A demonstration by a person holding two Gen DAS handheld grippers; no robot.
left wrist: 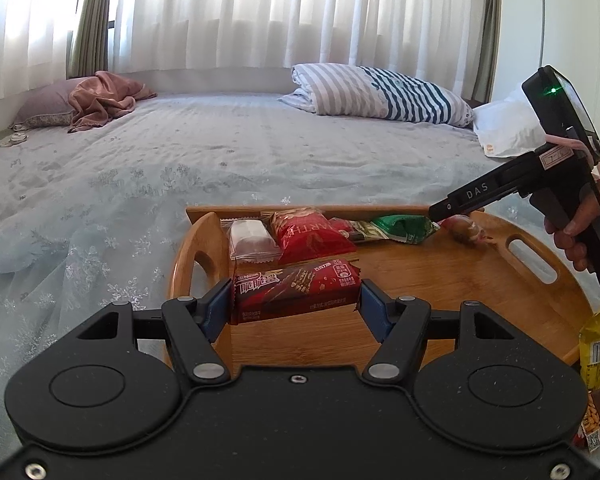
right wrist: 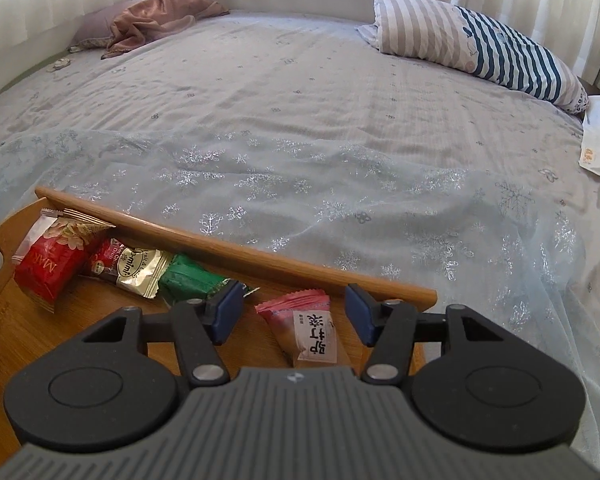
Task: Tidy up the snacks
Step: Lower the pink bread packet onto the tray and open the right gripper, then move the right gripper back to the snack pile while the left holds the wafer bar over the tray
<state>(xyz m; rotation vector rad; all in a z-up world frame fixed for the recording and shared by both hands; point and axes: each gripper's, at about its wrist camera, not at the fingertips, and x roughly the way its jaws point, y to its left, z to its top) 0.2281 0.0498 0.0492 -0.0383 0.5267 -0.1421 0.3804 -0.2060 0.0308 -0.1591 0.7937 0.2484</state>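
Jaws of the left gripper point(left wrist: 296, 304) clamp a red wafer bar point(left wrist: 296, 288) by its ends above the tray point(left wrist: 420, 272), probably to lay it beside the row of snacks along the far rim. From the right wrist, the right gripper point(right wrist: 294, 312) hangs wide over a pink packet point(right wrist: 312, 328) lying in the tray's corner, apparently just set down or about to be taken.

bright daylight via curtains point(left wrist: 260, 12) | soft shadows | fisheye-warped edges

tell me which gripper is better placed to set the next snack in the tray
Left. The left gripper is shut on the red bar over the tray; the right gripper is open around a pink packet already there.
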